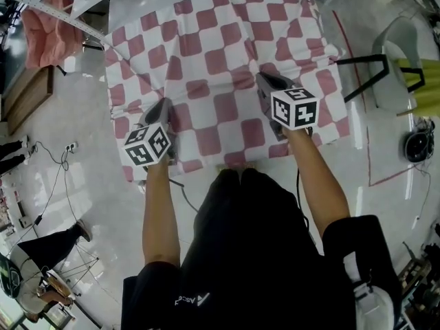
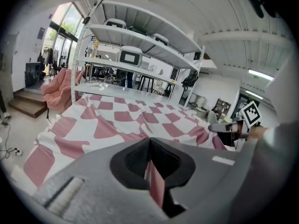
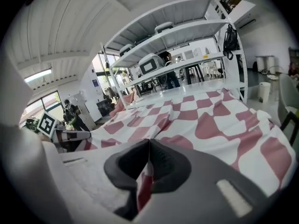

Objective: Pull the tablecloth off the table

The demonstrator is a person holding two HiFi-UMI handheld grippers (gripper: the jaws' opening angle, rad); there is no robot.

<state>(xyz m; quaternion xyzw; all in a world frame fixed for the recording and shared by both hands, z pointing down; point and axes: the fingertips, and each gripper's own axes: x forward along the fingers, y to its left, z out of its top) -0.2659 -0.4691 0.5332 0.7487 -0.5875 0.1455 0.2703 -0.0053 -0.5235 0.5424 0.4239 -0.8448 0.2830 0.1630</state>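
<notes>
A red-and-white checked tablecloth [image 1: 220, 67] is seen from above, spread out ahead of both grippers. It is draped over a table that is almost wholly hidden beneath it, so the table's edges and legs cannot be made out.

The left gripper [image 2: 149, 146] is closed tight on the near edge of the cloth. A thin fold of red and white fabric is pinched between its jaws, and no gap is visible. The right gripper [image 3: 148, 146] is closed in the same way on a second fold of that near edge, off to the right of the first. From each pinched spot, creases are drawn across the cloth away from the jaws.

In the head view the jaws themselves are mostly covered by the gripper bodies. A black-and-white marker cube [image 1: 148, 145] sits on top of each gripper. The hands are hidden under the cubes, and only bare forearms [image 1: 161, 212] are shown behind them.

Beyond the far edge of the cloth, a white shelf unit [image 2: 140, 45] is seen holding a few boxy items that are too small to identify. Pink fabric [image 2: 58, 85] is seen beyond and to the left of the left gripper, partly cut off by the shelf frame. A pale chair [image 1: 395, 60] is placed well to the right of the right gripper.
</notes>
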